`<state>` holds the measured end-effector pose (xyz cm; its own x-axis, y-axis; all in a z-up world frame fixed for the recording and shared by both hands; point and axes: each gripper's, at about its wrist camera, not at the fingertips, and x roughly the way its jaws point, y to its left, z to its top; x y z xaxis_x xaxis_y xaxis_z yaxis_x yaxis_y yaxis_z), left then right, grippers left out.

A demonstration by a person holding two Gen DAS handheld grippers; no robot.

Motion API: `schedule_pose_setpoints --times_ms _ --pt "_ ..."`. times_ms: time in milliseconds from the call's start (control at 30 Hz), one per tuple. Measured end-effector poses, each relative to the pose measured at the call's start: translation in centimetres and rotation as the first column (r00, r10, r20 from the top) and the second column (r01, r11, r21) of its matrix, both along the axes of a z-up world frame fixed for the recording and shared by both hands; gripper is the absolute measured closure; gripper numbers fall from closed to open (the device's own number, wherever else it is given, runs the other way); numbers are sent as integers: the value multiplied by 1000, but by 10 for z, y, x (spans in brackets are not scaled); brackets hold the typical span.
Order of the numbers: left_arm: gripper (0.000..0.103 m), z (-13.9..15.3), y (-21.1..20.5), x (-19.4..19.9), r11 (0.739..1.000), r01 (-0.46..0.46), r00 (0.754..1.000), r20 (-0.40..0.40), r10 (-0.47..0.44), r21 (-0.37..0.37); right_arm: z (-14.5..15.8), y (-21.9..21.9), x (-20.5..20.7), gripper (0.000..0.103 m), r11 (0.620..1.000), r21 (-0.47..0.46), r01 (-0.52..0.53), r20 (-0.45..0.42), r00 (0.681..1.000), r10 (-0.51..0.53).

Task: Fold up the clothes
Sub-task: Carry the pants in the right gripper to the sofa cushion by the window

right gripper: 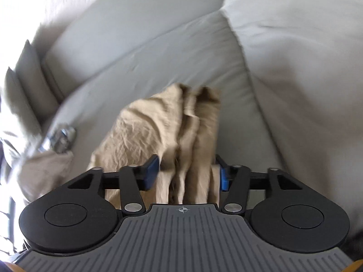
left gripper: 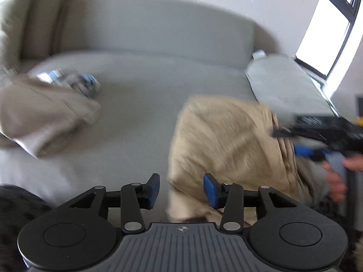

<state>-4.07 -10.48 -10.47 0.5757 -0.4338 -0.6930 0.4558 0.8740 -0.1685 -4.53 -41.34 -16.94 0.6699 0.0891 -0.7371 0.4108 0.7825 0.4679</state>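
Tan, crumpled cloth is the thing at risk here: the tan garment (right gripper: 172, 122) lies bunched on the grey sofa seat (right gripper: 158, 52), its near end running between the blue pads of the right gripper (right gripper: 187, 172). Those jaws stand fairly wide, with the bundled folds between them. The right pad seems to touch the fabric, the left pad sits just beside it, and I judge there is no firm pinch. If the hand lifts now, the cloth may slide out or come up by one layer only, spoiling any fold.

In the left wrist view, the left gripper (left gripper: 181, 190) hovers half open over the garment's near left edge, with nothing clamped. The edge lies under the right-hand pad only, so closing here could catch a mere sliver, or the sofa cover with it. That picture is smeared, and aiming from it is chancy.

Further right, the person's hand (left gripper: 338, 176) holds the other tool close above the same garment. The two grippers work near one another and could knock together or pull the cloth in opposite ways.

Further out to the left, a second beige garment (left gripper: 45, 113) lies in a heap with a small blue and white item (left gripper: 74, 81) beside it. A wide sweep could drag them into the work.
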Motion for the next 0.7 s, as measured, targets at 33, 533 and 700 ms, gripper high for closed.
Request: schedule_pose_setpoints --times_ms 33,533,700 --pt "61 7 3 0 1000 -11 999 35 11 -1 4 -5 -12 35 1000 17 24 12 1000 -24" --pt "43 -35 -19 33 998 63 989 -135 -59 30 -23 8 -74 29 949 310 64 8 997 -70" --pt "63 -35 -26 25 990 129 986 -113 -122 62 -29 24 -59 44 973 227 31 54 998 -44"
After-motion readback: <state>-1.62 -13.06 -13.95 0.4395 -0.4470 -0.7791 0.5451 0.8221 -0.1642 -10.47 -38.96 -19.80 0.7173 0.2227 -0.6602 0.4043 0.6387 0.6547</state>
